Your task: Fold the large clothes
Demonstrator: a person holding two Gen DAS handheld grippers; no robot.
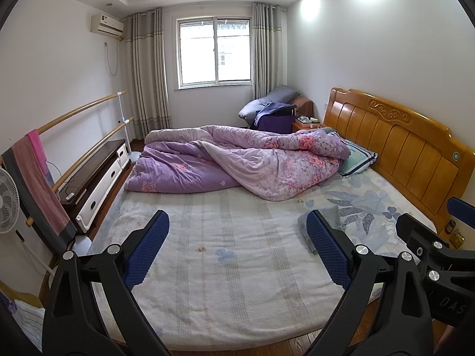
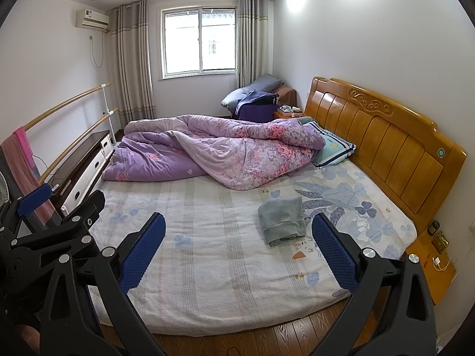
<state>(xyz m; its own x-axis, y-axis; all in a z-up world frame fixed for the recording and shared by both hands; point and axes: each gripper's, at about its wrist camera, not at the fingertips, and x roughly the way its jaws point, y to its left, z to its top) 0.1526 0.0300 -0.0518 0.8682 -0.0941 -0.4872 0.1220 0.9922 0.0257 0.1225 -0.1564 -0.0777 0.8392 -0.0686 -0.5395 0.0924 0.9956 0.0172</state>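
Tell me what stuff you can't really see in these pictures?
- Grey folded garment: in the left wrist view the left gripper's right finger hides most of it.
- Which kind of clothing it is: folded up, cannot tell.
- Pillow: partly under the purple quilt in both views.
- Things on the bedside table: too small to name, right wrist view.
- Right gripper: open, holding nothing.

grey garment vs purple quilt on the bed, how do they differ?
The grey garment is small and plain; the purple quilt is large and floral. The garment looks already folded into a compact stack, while the quilt lies bunched and rumpled. The garment sits on the near half toward the headboard side; the quilt spans the far side. Both rest on the bed sheet, untouched by either gripper.
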